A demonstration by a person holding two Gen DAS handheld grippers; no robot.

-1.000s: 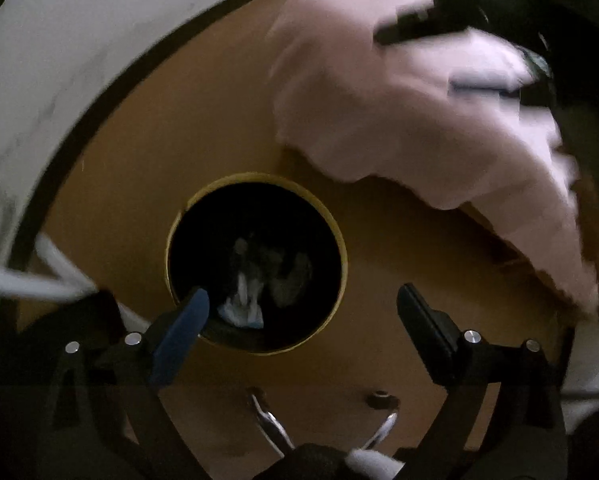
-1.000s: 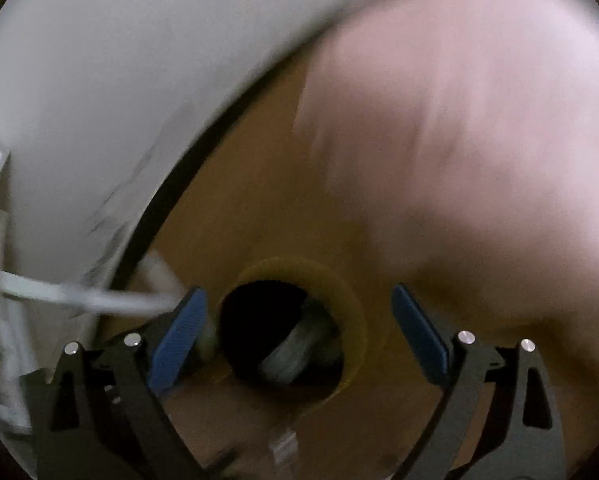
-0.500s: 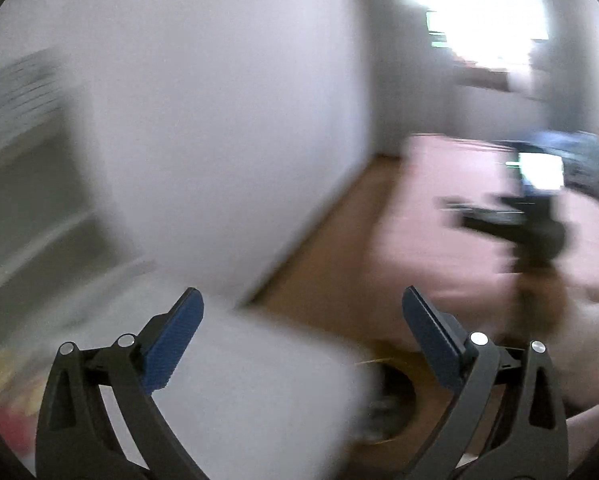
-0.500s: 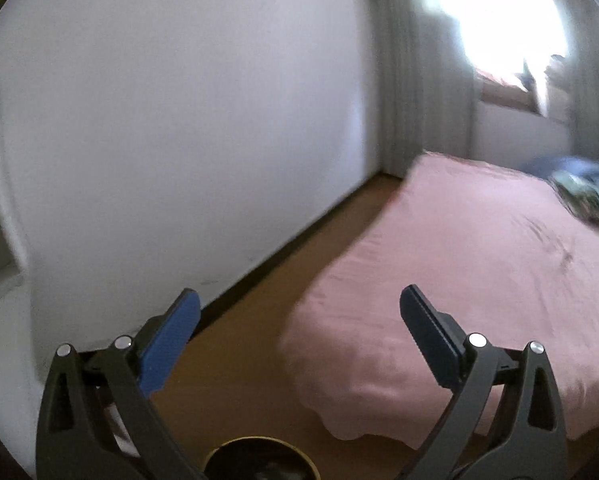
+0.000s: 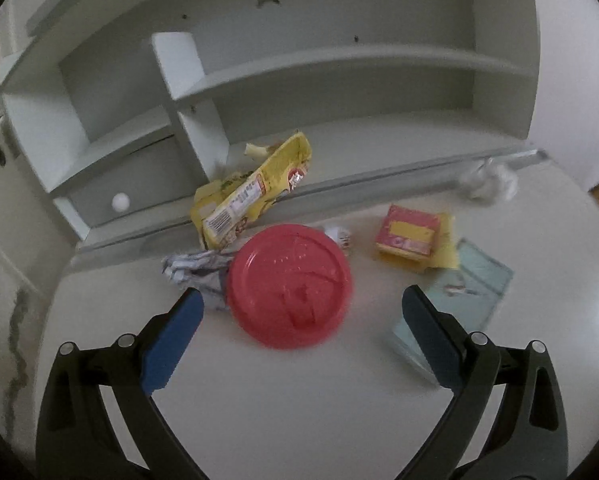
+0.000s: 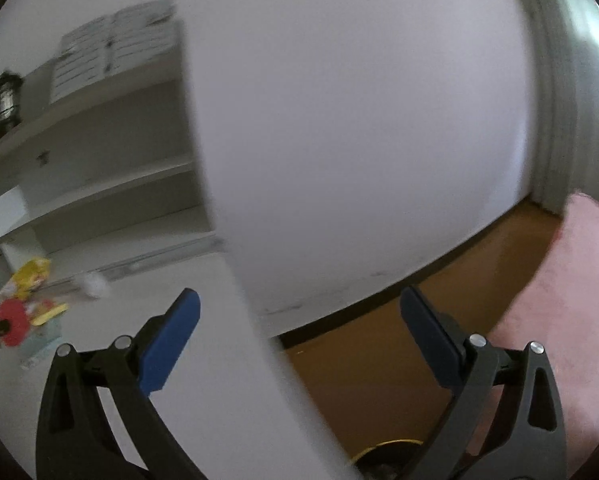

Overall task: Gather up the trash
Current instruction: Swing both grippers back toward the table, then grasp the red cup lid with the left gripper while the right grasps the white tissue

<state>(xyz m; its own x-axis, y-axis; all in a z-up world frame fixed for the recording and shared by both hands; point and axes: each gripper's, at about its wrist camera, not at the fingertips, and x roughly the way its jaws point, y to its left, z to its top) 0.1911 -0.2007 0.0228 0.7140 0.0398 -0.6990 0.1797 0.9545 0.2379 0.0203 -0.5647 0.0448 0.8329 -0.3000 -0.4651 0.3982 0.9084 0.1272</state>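
1. Left wrist view: left gripper (image 5: pixel 299 312) is spread wide and empty, aimed down at the desk (image 5: pixel 299 408). The red lid (image 5: pixel 289 286) lies flat, dead ahead between the fingers (image 5: pixel 171 340), no long axis. Crumpled paper (image 5: pixel 197 272) touches its left edge. Beyond, toward the desk's back edge, sit the yellow wrapper (image 5: pixel 251 190), small red-yellow box (image 5: pixel 407 236) and white wad (image 5: pixel 489 180). The pale card (image 5: pixel 459 300) is by the right finger.
2. Right wrist view: right gripper (image 6: pixel 299 328) is also wide and empty, past the desk's right edge, facing wall and floor. The trash is far left; the bin rim (image 6: pixel 383 446) is just below.
3. Judgement: the left is nearer and should grab the lid by its rim.
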